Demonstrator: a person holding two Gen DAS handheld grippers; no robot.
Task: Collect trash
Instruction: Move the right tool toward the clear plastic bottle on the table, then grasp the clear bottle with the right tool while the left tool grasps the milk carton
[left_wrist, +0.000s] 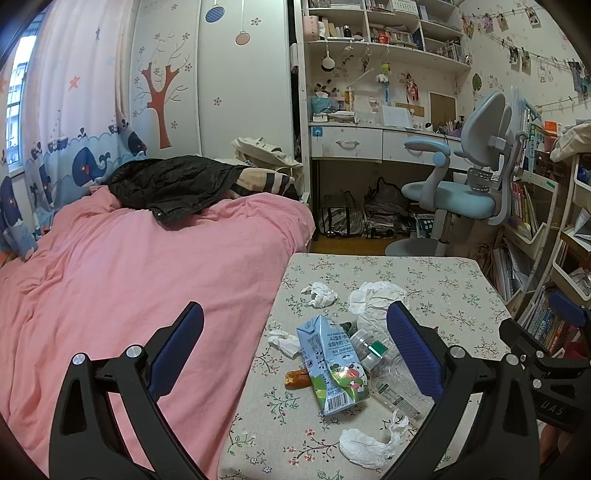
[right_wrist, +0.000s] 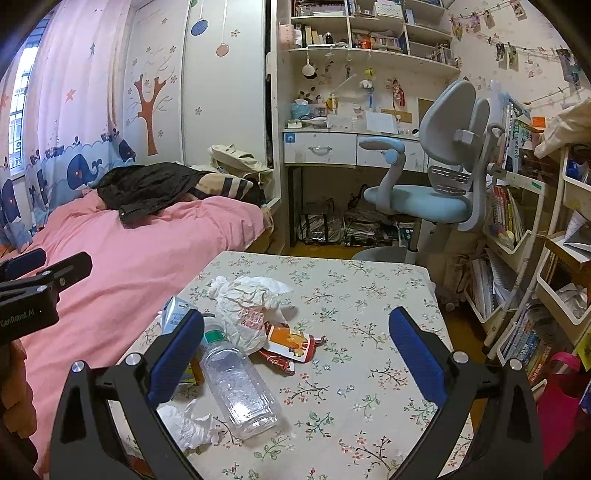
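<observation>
1. Left tool (left_wrist: 295, 354): jaws spread wide, holding nothing, hovering above the trash cluster. Right tool (right_wrist: 295, 354): likewise wide and empty.
2. Trash sits on the floral-cloth surface (right_wrist: 369, 295), bunched toward its 9 o'clock side next to the bed (left_wrist: 129, 277).
3. Milk carton (left_wrist: 328, 365): lying on its side, creased, probably empty and light. Card walls should give under pressure; take it across the narrow body.
4. Plastic bottle (right_wrist: 240, 387): clear, on its side, green-banded neck toward 11 o'clock, no liquid visible. Light, smooth, likely to roll or slip; grip mid-body or at the neck.
5. Crumpled tissues (left_wrist: 369, 443), (left_wrist: 321, 293): soft, near weightless; pinch anywhere with a full close.
6. White plastic bag (right_wrist: 247, 306): limp; lies touching the orange snack wrapper (right_wrist: 291, 341). Both thin, slick.
7. Orange-brown food scrap (left_wrist: 295, 378), partly under the carton.
8. No bin or collecting bag identifiable in either view.
</observation>
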